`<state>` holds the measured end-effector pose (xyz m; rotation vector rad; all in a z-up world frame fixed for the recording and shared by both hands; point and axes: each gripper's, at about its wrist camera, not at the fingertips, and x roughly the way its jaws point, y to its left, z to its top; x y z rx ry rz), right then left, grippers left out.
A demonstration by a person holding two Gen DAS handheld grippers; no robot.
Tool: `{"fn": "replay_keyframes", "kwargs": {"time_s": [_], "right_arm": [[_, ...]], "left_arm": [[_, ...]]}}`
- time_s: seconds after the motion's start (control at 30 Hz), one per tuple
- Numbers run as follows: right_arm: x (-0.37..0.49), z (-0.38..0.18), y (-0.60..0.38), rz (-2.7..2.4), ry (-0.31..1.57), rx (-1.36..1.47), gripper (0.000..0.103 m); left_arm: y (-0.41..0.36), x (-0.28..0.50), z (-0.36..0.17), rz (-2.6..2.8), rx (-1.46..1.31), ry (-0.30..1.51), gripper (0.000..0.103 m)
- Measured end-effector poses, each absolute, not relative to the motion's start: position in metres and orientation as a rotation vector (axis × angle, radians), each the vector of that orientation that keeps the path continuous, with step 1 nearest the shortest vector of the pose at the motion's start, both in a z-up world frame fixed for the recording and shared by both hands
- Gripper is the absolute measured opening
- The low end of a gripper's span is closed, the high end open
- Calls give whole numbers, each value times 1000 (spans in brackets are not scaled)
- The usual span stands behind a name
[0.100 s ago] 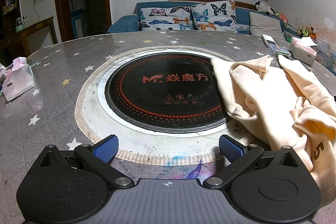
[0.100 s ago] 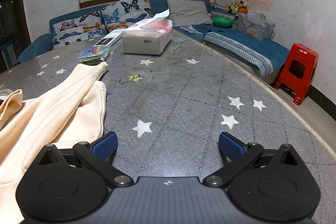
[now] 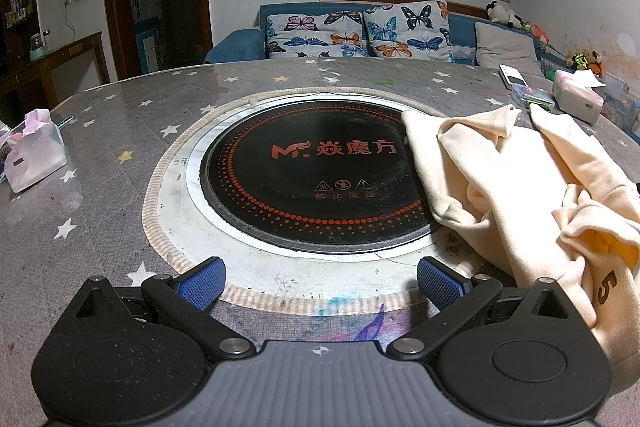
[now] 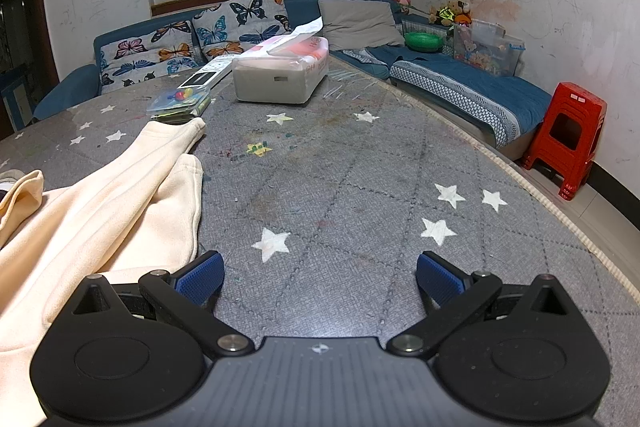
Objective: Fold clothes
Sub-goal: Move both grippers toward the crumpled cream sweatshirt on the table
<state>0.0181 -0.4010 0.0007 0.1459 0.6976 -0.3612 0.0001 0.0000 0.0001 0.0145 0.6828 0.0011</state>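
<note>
Cream clothes (image 3: 516, 183) lie crumpled on the right side of the round desk (image 3: 100, 211) in the left wrist view, one edge draped over the rim of the black hotplate (image 3: 316, 179) set into the middle. A brown "5" shows on the fabric nearest the camera. The left gripper (image 3: 320, 281) hangs above the desk's near edge with its jaws wide apart and nothing between them. A pink tissue pack (image 3: 34, 151) sits far left.

From the right wrist view, the same clothes (image 4: 100, 211) spread along the left, two sleeve ends reaching toward a clear plastic box (image 4: 180, 103). The right gripper (image 4: 320, 279) has its jaws spread wide over bare star-patterned cloth. A tissue box (image 4: 280, 73) stands farther back.
</note>
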Motion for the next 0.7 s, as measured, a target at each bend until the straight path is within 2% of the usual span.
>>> {"fn": "replay_keyframes", "kwargs": {"time_s": [0.7], "right_arm": [[-23, 22, -380, -199, 652, 114, 103]], "left_arm": [[-13, -8, 13, 27, 7, 714, 103]]}}
